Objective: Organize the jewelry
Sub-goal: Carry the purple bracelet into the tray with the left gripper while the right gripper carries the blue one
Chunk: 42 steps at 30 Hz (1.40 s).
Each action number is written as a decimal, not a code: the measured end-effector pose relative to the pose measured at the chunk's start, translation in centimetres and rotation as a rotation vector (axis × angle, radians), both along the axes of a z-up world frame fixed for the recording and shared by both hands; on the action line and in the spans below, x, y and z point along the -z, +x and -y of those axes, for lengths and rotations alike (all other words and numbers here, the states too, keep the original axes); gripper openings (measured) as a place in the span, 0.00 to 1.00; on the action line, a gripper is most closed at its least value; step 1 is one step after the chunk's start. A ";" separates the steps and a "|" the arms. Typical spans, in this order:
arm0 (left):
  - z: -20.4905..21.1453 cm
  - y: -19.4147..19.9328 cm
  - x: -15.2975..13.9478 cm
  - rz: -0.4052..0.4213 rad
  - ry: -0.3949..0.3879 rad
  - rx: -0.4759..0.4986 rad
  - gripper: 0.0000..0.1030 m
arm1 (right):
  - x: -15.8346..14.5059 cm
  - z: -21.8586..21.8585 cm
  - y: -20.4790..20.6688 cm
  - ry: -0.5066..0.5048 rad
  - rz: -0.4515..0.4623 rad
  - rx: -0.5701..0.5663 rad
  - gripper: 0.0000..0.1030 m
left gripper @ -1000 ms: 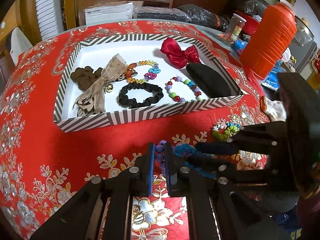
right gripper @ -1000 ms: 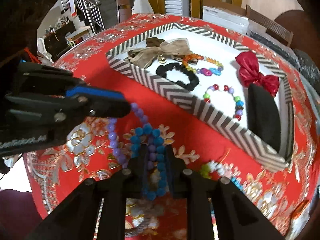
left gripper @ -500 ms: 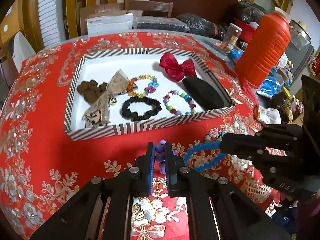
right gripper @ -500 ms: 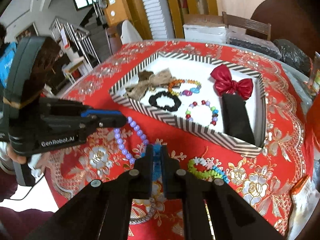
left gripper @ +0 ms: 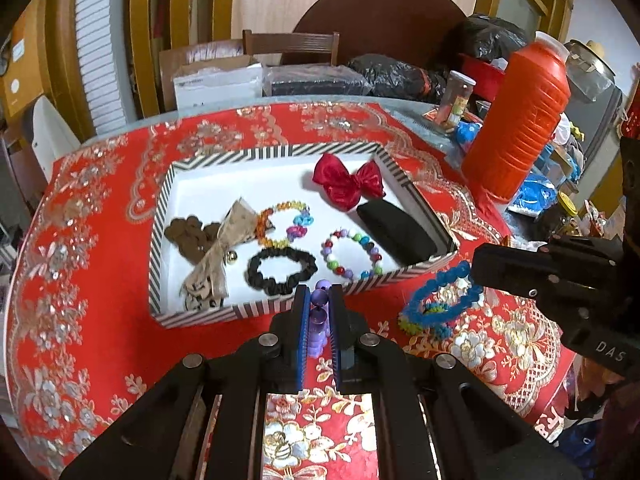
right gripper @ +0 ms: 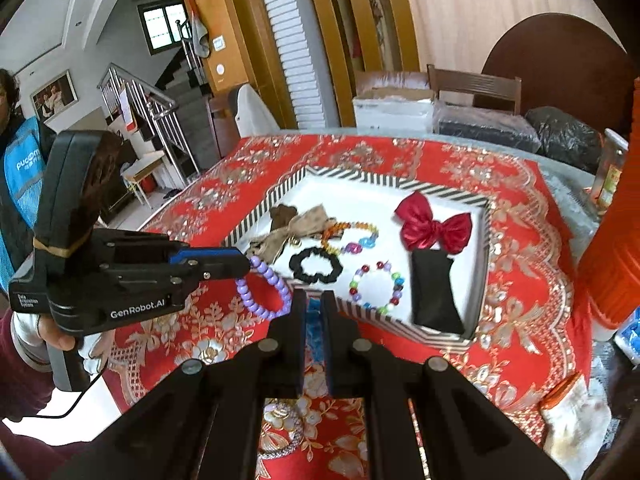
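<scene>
Bracelets hang clear of the bench, the purple bracelet [right gripper: 262, 292] clamped in the left tool [left gripper: 319, 312] and the blue bracelet [left gripper: 440, 306] in the right tool [right gripper: 313, 312], so each wants carrying over the striped tray [left gripper: 160, 240] to bare white floor before release.

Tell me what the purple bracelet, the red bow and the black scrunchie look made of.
Purple bracelet: smooth, glossy round beads, likely plastic, though glass is possible. Red bow: satin-like fabric, shiny with crinkled folds. Black scrunchie: matte, gathered cloth, probably over elastic, which isn't visible.
</scene>
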<state>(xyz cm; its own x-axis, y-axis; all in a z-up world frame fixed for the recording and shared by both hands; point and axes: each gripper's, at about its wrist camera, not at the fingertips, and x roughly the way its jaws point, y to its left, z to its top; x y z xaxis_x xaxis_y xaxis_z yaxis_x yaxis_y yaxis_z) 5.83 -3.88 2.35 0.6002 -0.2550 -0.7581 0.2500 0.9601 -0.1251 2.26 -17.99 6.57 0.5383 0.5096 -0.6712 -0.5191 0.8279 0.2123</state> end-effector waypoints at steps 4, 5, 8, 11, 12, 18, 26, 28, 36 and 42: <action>0.6 0.4 -0.5 0.019 0.025 0.003 0.06 | -0.6 0.3 0.2 0.003 0.011 0.013 0.06; 0.8 0.5 -0.6 0.025 0.033 0.004 0.06 | -0.7 0.4 0.4 0.004 0.011 0.016 0.06; 1.0 0.9 -0.8 0.039 0.045 0.005 0.06 | -0.7 0.6 0.8 0.001 0.011 0.026 0.06; 1.1 1.3 -0.9 0.046 0.052 0.002 0.06 | -0.7 0.7 1.2 -0.002 0.008 0.031 0.06; 1.1 1.5 -0.9 0.047 0.054 0.000 0.06 | -0.7 0.6 1.4 -0.002 0.008 0.031 0.06; 1.1 2.6 -0.8 0.048 0.067 -0.005 0.06 | -0.4 0.4 2.3 -0.005 0.001 0.035 0.06; 0.6 3.8 -0.6 0.044 0.061 -0.014 0.06 | 0.5 0.0 3.6 -0.013 -0.016 0.047 0.06; 0.5 4.1 -0.6 0.042 0.058 -0.013 0.06 | 0.6 -0.1 3.9 -0.016 -0.018 0.051 0.06; 0.3 6.0 -1.6 0.056 0.054 -0.023 0.06 | 0.4 -0.2 5.9 -0.022 -0.017 0.063 0.06; 0.0 8.4 -2.0 0.051 0.053 -0.037 0.06 | 0.0 -0.4 7.8 -0.029 -0.011 0.072 0.06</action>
<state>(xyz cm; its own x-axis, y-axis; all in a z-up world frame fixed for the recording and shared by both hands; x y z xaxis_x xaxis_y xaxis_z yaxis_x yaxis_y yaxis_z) 14.27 -3.90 4.38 0.6470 -0.1927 -0.7378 0.2191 0.9737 -0.0622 10.11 -17.59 6.58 0.5650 0.4502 -0.6914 -0.4558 0.8689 0.1934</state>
